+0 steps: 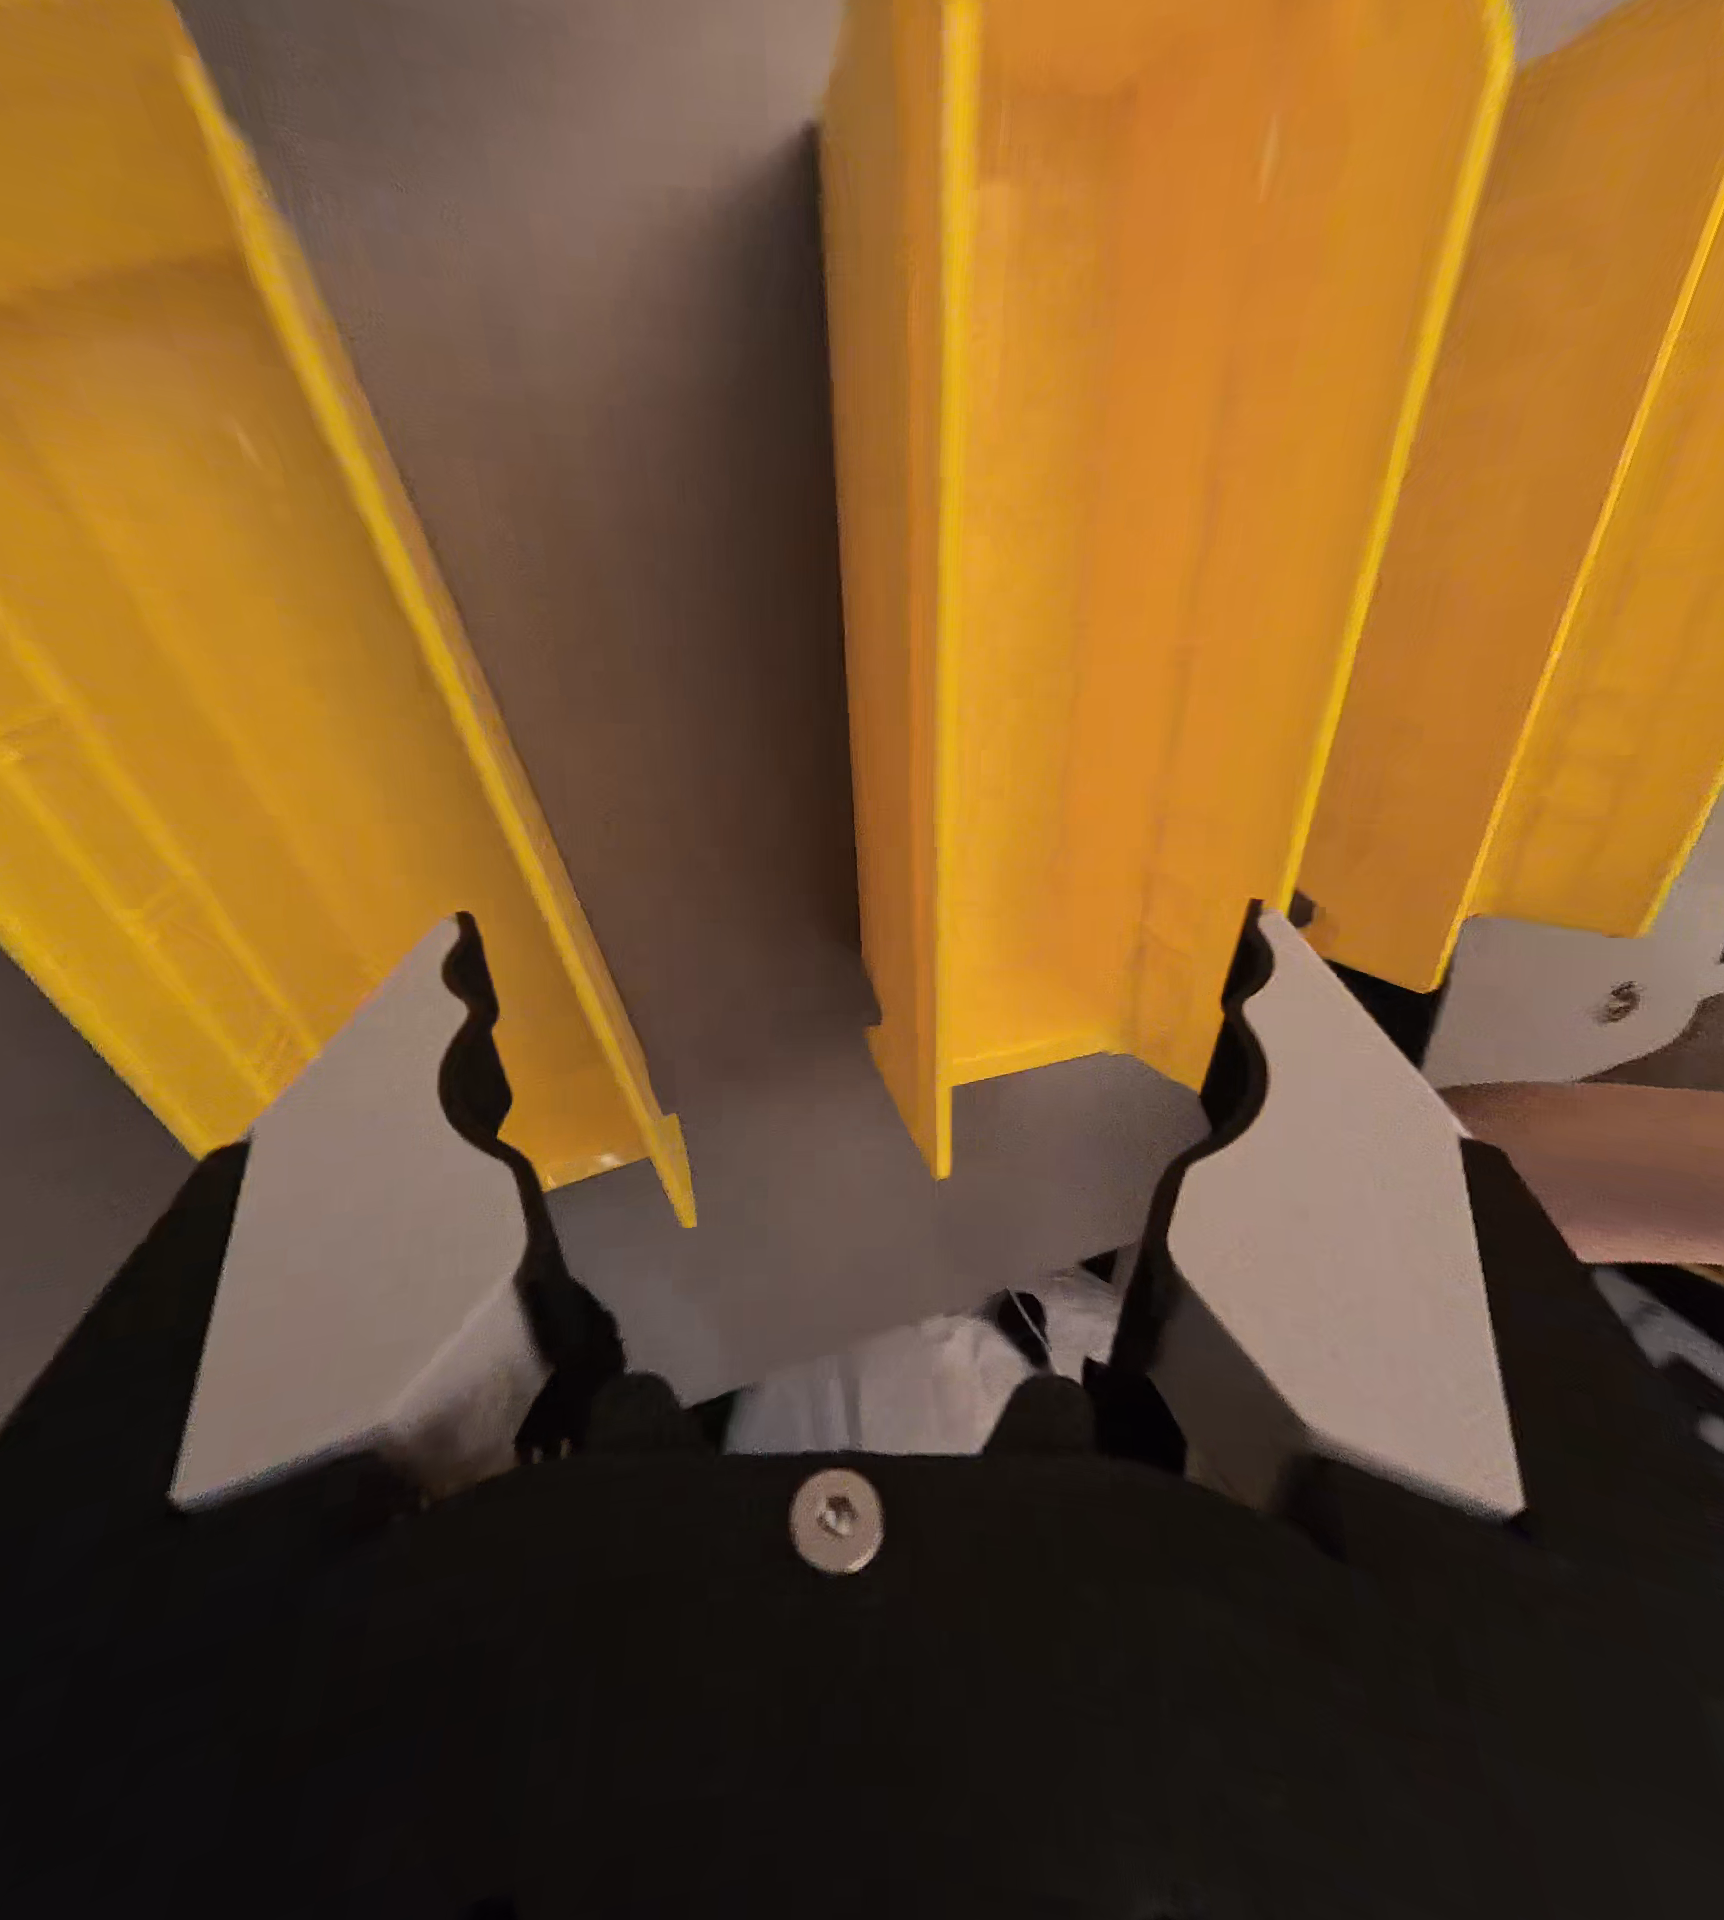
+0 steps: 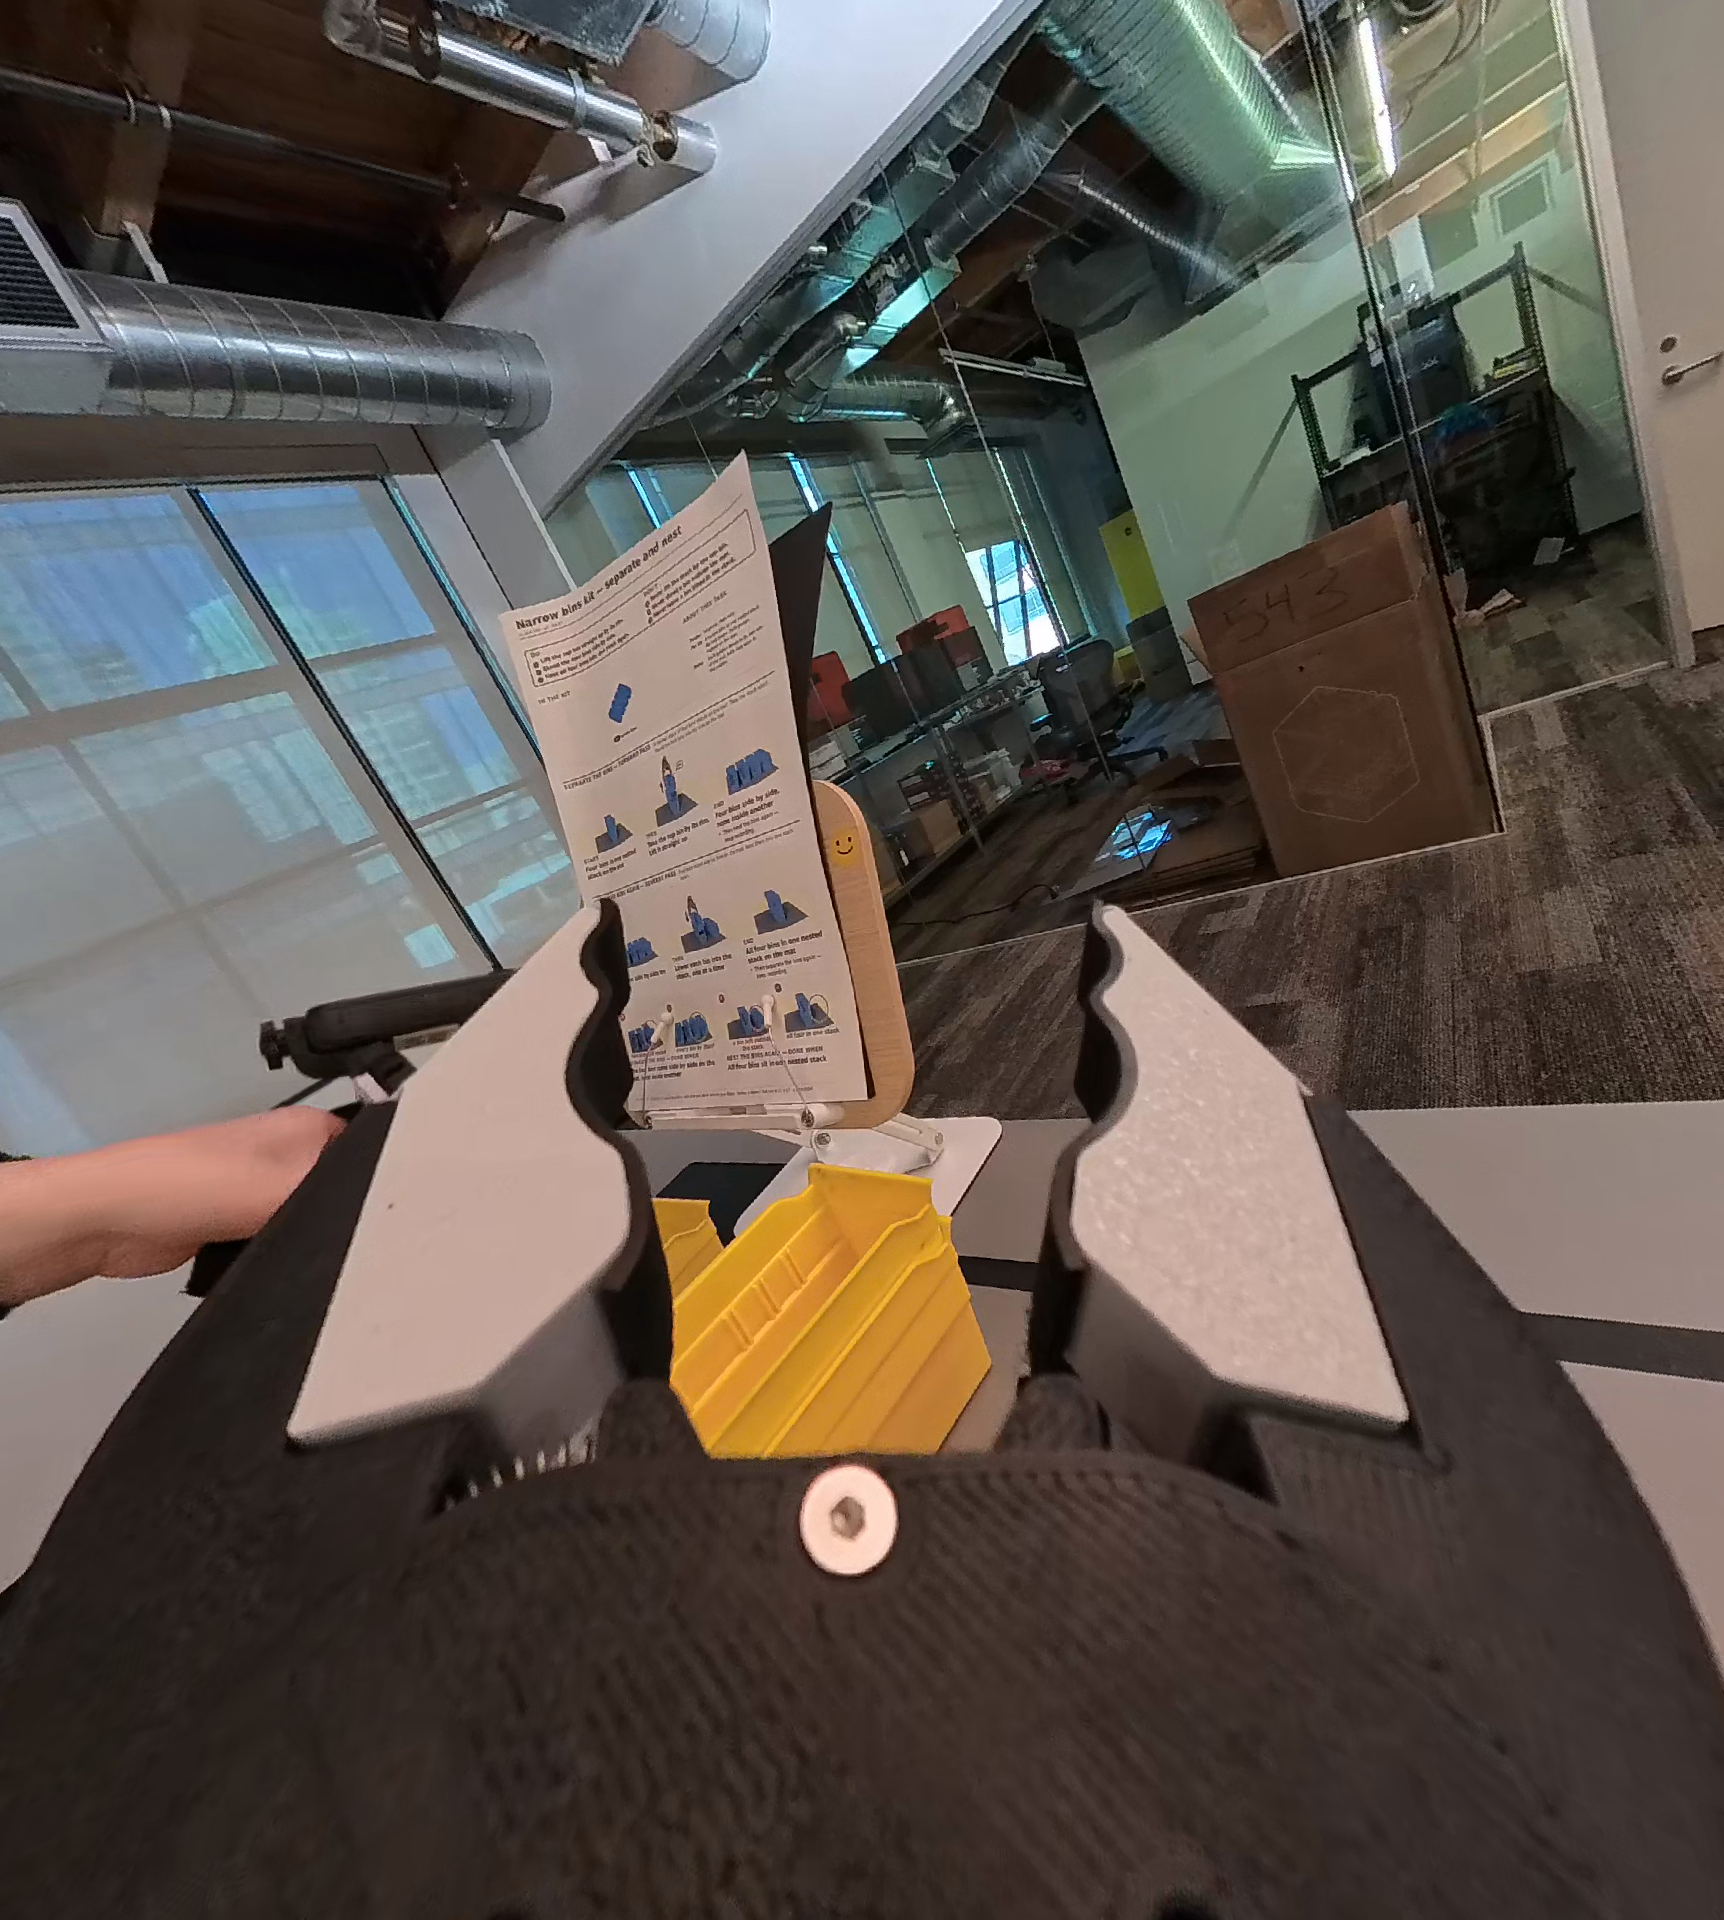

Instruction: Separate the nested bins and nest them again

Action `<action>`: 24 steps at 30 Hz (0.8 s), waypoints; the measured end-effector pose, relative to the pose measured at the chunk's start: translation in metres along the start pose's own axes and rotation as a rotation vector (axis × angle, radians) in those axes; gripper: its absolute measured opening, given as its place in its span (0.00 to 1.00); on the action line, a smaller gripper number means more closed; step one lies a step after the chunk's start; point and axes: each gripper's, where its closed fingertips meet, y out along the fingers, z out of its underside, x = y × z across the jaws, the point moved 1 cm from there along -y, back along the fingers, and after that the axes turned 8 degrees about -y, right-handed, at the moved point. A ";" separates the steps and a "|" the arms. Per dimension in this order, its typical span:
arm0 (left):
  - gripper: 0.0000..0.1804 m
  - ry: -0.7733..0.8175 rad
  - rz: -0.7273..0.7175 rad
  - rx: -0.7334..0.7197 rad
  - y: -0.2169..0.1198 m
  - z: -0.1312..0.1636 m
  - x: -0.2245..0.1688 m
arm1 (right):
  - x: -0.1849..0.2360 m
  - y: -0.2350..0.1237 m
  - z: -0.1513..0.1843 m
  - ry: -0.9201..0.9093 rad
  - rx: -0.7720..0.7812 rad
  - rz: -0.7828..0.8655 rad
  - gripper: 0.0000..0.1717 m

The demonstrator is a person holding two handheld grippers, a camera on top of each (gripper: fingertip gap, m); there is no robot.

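Observation:
In the left wrist view I look down on three yellow bins standing apart on a grey mat [image 1: 609,623]: one at the left [image 1: 162,623], one in the middle [image 1: 1149,520] and one at the right [image 1: 1585,540]. My left gripper [image 1: 858,920] is open wide just above them. The middle bin and the left bin's near wall lie between its fingers, and the pads press on neither. My right gripper [image 2: 858,914] is open with nothing between its fingers, raised and tilted above the table. Yellow bins [image 2: 827,1320] show low between its fingers.
An instruction sheet [image 2: 702,790] on a wooden stand is at the back of the grey table [image 2: 1564,1195]. A person's hand [image 2: 110,1216] is at the left. A cardboard box [image 2: 1346,696] stands on the carpet beyond. Part of the right gripper [image 1: 1564,987] and an arm [image 1: 1668,1174] show at the right.

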 end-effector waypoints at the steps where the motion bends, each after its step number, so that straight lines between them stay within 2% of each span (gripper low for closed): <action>1: 0.76 0.035 -0.029 -0.004 0.002 0.000 -0.008 | 0.000 0.000 0.000 0.001 0.000 -0.002 0.51; 5: 0.74 0.101 -0.051 0.004 0.020 0.002 -0.043 | 0.006 0.000 -0.002 0.004 -0.009 -0.019 0.51; 14: 0.72 0.140 -0.145 -0.022 0.066 -0.001 -0.070 | 0.015 0.002 -0.001 0.013 -0.004 -0.059 0.51; 16: 0.74 0.158 -0.186 -0.043 0.073 -0.004 -0.069 | 0.013 0.000 -0.003 0.028 -0.009 -0.060 0.51; 19: 0.72 0.168 -0.247 -0.055 0.079 -0.007 -0.061 | 0.009 -0.003 -0.006 0.047 -0.026 -0.062 0.50; 24: 0.76 0.152 -0.267 -0.037 0.093 -0.005 -0.057 | 0.008 -0.004 -0.006 0.056 -0.030 -0.063 0.50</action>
